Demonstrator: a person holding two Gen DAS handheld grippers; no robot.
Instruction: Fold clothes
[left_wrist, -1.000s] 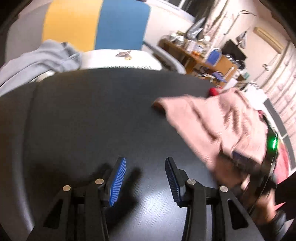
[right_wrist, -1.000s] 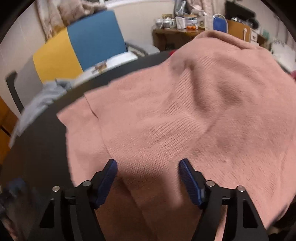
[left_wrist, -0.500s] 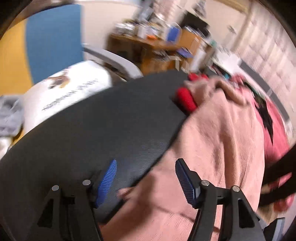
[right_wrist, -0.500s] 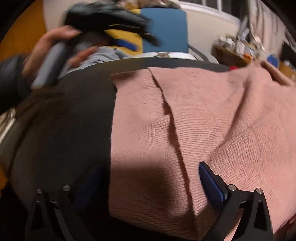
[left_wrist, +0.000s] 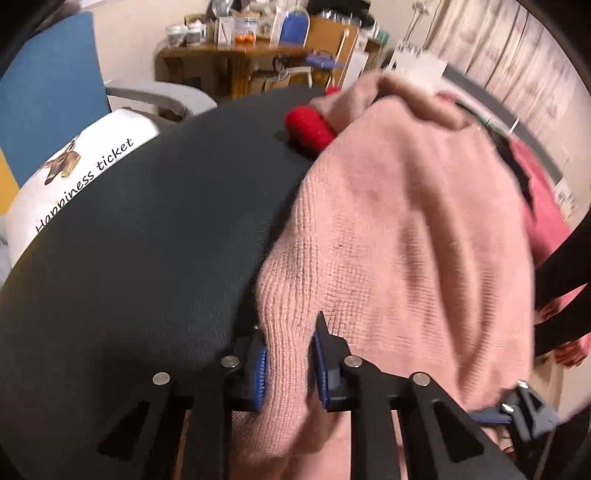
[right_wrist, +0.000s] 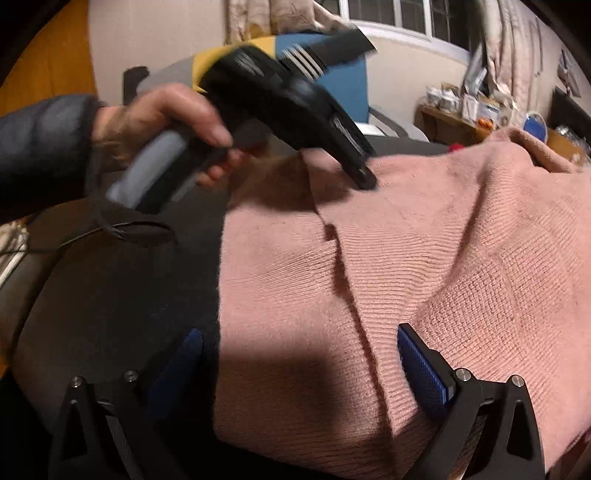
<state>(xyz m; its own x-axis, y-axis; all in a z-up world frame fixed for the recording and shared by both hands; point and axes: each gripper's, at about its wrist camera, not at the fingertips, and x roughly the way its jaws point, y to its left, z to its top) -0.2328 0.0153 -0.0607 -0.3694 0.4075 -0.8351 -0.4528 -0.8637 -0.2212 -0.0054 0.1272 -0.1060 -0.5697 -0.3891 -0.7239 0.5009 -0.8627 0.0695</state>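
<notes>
A pink knitted sweater (left_wrist: 406, 229) lies spread over the right part of a round black table (left_wrist: 147, 236). My left gripper (left_wrist: 288, 363) is shut on the sweater's near left edge, with a fold of knit pinched between the blue pads. In the right wrist view the sweater (right_wrist: 424, 266) fills the right half, and the left gripper (right_wrist: 360, 173) shows with its tips on the far edge of the knit. My right gripper (right_wrist: 299, 363) is open, its fingers straddling the sweater's near edge just above the cloth.
A red knitted piece (left_wrist: 308, 127) lies at the table's far edge beside the sweater. A white cushion with lettering (left_wrist: 74, 173) and a blue and yellow chair (left_wrist: 44, 88) stand behind the table. A cluttered wooden desk (left_wrist: 236, 55) is further back. Darker pink clothes (left_wrist: 543, 199) lie at the right.
My left gripper has swung right onto the sweater's edge and closed on it. My right gripper has slid toward the sweater's near edge and stayed open.
</notes>
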